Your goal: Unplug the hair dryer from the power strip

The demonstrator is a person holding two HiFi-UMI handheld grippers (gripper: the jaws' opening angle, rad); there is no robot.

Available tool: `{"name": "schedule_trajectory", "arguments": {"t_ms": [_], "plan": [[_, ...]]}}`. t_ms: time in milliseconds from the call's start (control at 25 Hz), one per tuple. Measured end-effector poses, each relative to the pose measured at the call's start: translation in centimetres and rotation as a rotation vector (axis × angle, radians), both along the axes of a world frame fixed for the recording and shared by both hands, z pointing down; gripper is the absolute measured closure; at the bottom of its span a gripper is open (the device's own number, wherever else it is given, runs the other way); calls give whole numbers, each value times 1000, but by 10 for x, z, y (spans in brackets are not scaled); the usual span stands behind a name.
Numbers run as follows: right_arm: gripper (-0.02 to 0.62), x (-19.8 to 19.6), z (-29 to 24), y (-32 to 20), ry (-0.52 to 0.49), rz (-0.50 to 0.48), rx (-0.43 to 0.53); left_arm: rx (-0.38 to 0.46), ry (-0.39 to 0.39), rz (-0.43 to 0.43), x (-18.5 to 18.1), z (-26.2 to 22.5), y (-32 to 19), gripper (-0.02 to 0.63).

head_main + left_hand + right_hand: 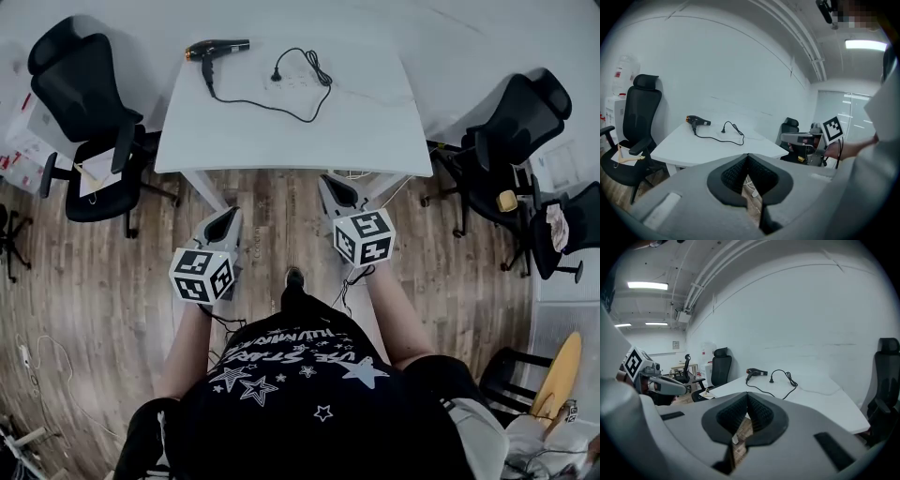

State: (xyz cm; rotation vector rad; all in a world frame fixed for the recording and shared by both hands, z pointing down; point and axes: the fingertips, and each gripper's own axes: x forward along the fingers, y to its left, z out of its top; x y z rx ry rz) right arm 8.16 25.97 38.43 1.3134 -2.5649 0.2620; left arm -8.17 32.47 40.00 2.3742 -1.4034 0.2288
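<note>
A black hair dryer [217,49] lies at the far left of the white table [234,141]. Its black cord [281,111] loops right and back to a plug [277,74], which stands upright at a faint white power strip [295,83]. Whether the plug sits in a socket I cannot tell. Both grippers hang over the wooden floor, short of the table's near edge and well away from the dryer. The left gripper [225,217] is shut and holds nothing, and so is the right gripper [336,184]. The dryer [697,121] and plug [723,129] show small beyond the left gripper [748,159]. The right gripper [746,399] points towards the dryer [757,372].
A black office chair [86,112] with papers on its seat stands left of the table. Two more black chairs [506,131] stand to the right. Cables [361,178] hang under the table. A yellow-edged seat [553,375] is at the bottom right.
</note>
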Motion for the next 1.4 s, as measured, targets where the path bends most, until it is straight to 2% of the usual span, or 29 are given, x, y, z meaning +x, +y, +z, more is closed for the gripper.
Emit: {"name": "schedule_trajectory", "arguments": {"t_ms": [200, 440, 760, 1160, 1400], "plan": [[586, 10, 5, -36, 0, -35, -15, -15, 0, -43, 11, 2, -32, 598], [586, 24, 0, -76, -45, -59, -14, -20, -11, -57, 31, 2, -68, 598], [586, 42, 8, -109, -48, -72, -21, -25, -15, -72, 53, 7, -98, 598], [586, 50, 10, -128, -57, -47, -26, -49, -27, -42, 58, 15, -117, 598], [586, 52, 15, -153, -37, -20, -29, -47, -24, -5, 59, 21, -152, 598]]}}
